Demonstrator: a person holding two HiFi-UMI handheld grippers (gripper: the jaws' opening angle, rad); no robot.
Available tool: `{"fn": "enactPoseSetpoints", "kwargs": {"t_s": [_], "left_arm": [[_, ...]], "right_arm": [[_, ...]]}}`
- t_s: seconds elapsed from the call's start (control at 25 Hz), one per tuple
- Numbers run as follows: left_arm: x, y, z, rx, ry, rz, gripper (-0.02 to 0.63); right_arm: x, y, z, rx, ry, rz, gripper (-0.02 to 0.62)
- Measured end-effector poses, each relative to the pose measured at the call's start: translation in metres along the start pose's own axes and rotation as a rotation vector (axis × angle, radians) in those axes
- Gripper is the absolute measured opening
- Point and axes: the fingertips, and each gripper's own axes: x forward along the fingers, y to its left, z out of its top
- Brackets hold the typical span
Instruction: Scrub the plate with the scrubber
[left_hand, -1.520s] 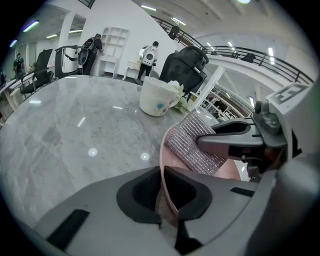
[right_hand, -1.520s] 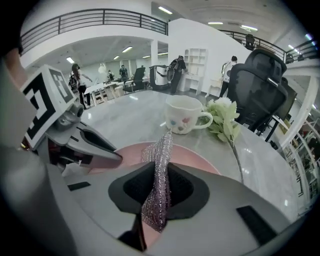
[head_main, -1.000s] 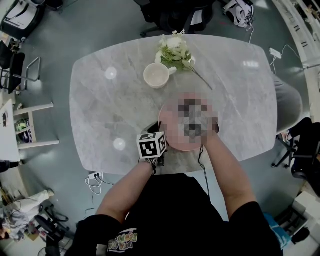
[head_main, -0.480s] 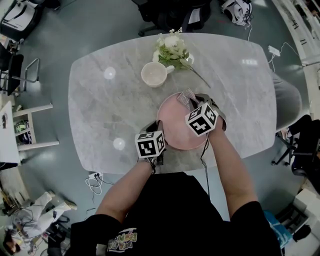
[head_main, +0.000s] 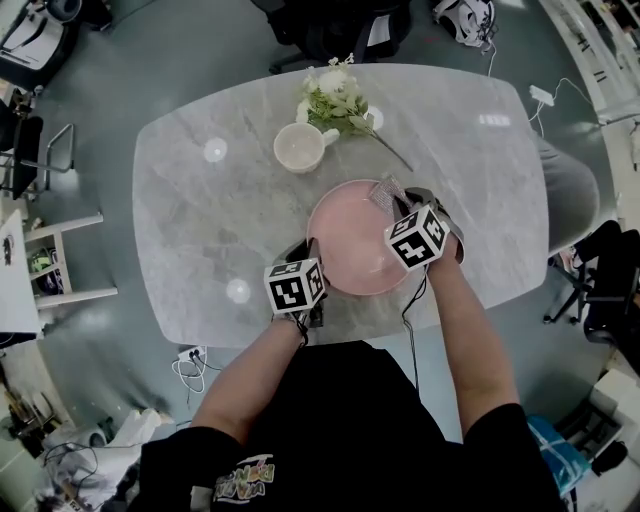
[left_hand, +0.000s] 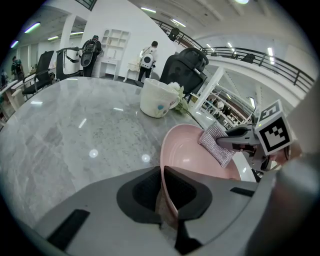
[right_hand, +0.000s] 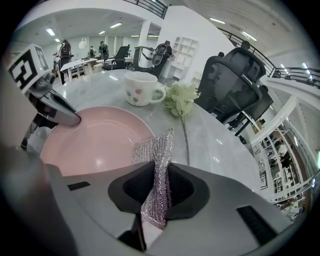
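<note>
A pink plate (head_main: 348, 240) sits on the marble table (head_main: 200, 210) near its front edge. My left gripper (head_main: 308, 258) is shut on the plate's near-left rim (left_hand: 165, 192), which runs between its jaws. My right gripper (head_main: 395, 205) is shut on a silvery mesh scrubber (right_hand: 156, 165), which stands folded between the jaws. The scrubber (head_main: 385, 190) hangs over the plate's far-right rim, and the left gripper view shows the scrubber (left_hand: 216, 143) at that same edge. In the right gripper view the plate (right_hand: 95, 140) lies left of the scrubber.
A cream mug (head_main: 300, 148) stands beyond the plate, with a white flower sprig (head_main: 340, 100) lying beside it. Office chairs (head_main: 335, 30) and a person's legs stand around the table. A cable (head_main: 410, 310) hangs off the front edge.
My right gripper has moved with the scrubber from the plate's middle toward its far-right rim. The left gripper has kept its hold on the rim.
</note>
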Motion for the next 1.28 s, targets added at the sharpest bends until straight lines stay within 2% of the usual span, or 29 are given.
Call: {"fn": "enactPoseSetpoints", "kwargs": {"t_s": [0.48,0.76,0.92,1.12,1.28], "left_arm": [[-0.001,0.000,0.001,-0.022,-0.017,0.014,0.032],[0.001,-0.001,0.004,-0.021,-0.026,0.020,0.031],[0.002,0.000,0.004,-0.047,-0.028,0.022,0.031],[0.000,0.000,0.006,-0.081,-0.034,0.023,0.031],[-0.001,0.000,0.005,-0.110,-0.038,0.023,0.031]], "right_arm": [[-0.030,0.002,-0.038,0.084,-0.009,-0.020,0.077],[-0.051,0.018,-0.057,0.114,-0.039,-0.039,0.077],[-0.061,0.029,-0.063,0.143,-0.064,-0.046,0.077],[-0.072,0.047,-0.064,0.198,-0.097,-0.029,0.075],[-0.078,0.063,-0.066,0.283,-0.126,0.015,0.075]]}}
